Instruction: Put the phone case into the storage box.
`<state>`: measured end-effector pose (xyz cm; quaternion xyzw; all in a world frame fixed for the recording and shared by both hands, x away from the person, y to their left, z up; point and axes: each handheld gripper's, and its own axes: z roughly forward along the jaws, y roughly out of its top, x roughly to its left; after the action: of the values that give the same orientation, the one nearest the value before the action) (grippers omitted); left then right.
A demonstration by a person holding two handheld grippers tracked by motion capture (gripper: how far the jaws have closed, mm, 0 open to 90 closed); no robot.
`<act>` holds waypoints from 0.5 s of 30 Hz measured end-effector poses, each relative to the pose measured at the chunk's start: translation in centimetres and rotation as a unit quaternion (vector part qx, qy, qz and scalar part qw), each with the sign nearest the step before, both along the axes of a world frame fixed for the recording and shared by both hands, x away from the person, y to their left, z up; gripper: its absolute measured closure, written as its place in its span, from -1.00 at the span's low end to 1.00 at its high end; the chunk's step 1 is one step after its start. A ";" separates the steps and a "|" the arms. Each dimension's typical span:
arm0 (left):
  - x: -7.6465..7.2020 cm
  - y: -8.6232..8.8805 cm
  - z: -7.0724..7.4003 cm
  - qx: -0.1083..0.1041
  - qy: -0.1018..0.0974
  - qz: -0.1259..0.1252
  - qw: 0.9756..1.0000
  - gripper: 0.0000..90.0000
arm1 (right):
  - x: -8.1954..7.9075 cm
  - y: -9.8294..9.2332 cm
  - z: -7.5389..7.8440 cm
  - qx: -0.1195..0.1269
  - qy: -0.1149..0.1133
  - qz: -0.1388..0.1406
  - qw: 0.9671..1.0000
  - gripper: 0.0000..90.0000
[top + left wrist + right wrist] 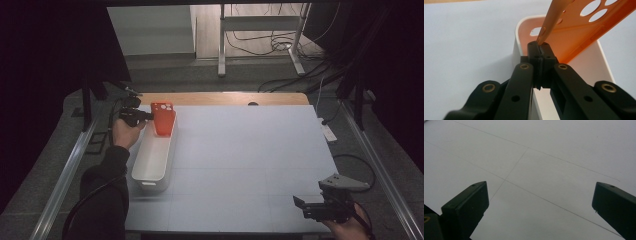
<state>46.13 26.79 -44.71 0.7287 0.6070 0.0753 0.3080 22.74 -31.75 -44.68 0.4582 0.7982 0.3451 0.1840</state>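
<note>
My left gripper (148, 116) (539, 48) is shut on the edge of an orange phone case (163, 118) (584, 30) with round camera holes. The case hangs tilted over the far end of a long white bin (154, 159) (524, 27) at the table's left side; whether it touches the bin I cannot tell. My right gripper (301, 206) (539, 195) rests low at the near right corner, open, with nothing but bare table surface between its jaws.
The pale table top (250, 150) stretches between the two hands, with a wooden strip (225, 98) along its far edge. Metal rails (65, 180) run along both sides. Beyond the table stand a desk frame (260, 30) and floor cables (280, 45).
</note>
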 end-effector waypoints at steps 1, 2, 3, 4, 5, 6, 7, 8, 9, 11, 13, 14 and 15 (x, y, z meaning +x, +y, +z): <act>0.1 -0.1 -0.1 0.000 0.002 0.002 1.000 0.97 | 0.0 0.0 0.0 0.000 0.000 0.000 1.000 -0.99; 0.1 -0.1 -0.1 0.001 0.001 0.003 1.000 0.97 | 0.0 0.0 0.0 0.000 0.000 0.000 1.000 -0.99; 0.1 -0.1 -0.1 0.001 0.001 0.003 1.000 0.97 | 0.0 0.0 0.0 0.001 0.000 0.000 1.000 -0.99; 0.2 -0.2 -0.2 0.000 0.001 0.006 1.000 0.97 | 0.0 0.0 0.0 0.000 0.000 0.000 1.000 -0.99; 0.2 -0.1 -0.2 0.000 0.002 0.006 1.000 0.97 | 0.0 0.0 0.0 0.000 0.000 0.000 1.000 -0.99; 0.2 -0.2 -0.2 -0.001 0.002 0.008 1.000 0.96 | 0.0 0.0 0.0 0.000 0.000 0.000 1.000 -0.99; 0.2 -0.2 -0.2 -0.001 0.002 0.009 1.000 0.96 | 0.0 0.0 0.0 0.000 0.000 0.000 1.000 -0.99; 0.2 -0.2 -0.2 -0.002 0.002 0.009 1.000 0.95 | 0.0 0.0 0.0 0.000 0.000 0.000 1.000 -0.99; 0.3 -0.2 -0.2 -0.003 0.002 0.009 1.000 0.94 | 0.0 0.0 0.0 0.000 0.000 0.001 1.000 -0.99; 0.3 -0.1 -0.2 -0.007 0.001 0.007 1.000 0.91 | 0.0 0.0 0.0 -0.001 0.000 0.001 1.000 -0.99; 0.3 0.0 -0.3 -0.016 -0.003 0.006 1.000 0.86 | 0.0 0.0 0.0 -0.001 -0.001 0.000 1.000 -0.99; 0.3 0.0 -0.2 -0.019 -0.007 0.006 1.000 0.83 | 0.0 0.0 0.0 -0.001 -0.001 0.001 1.000 -0.99; 0.3 0.0 -0.2 -0.019 -0.007 0.006 1.000 0.79 | 0.0 0.0 0.0 -0.001 -0.001 0.001 1.000 -0.99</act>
<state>46.40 26.78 -44.95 0.7183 0.6109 0.0702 0.3256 22.71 -31.74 -44.67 0.4570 0.7988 0.3445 0.1853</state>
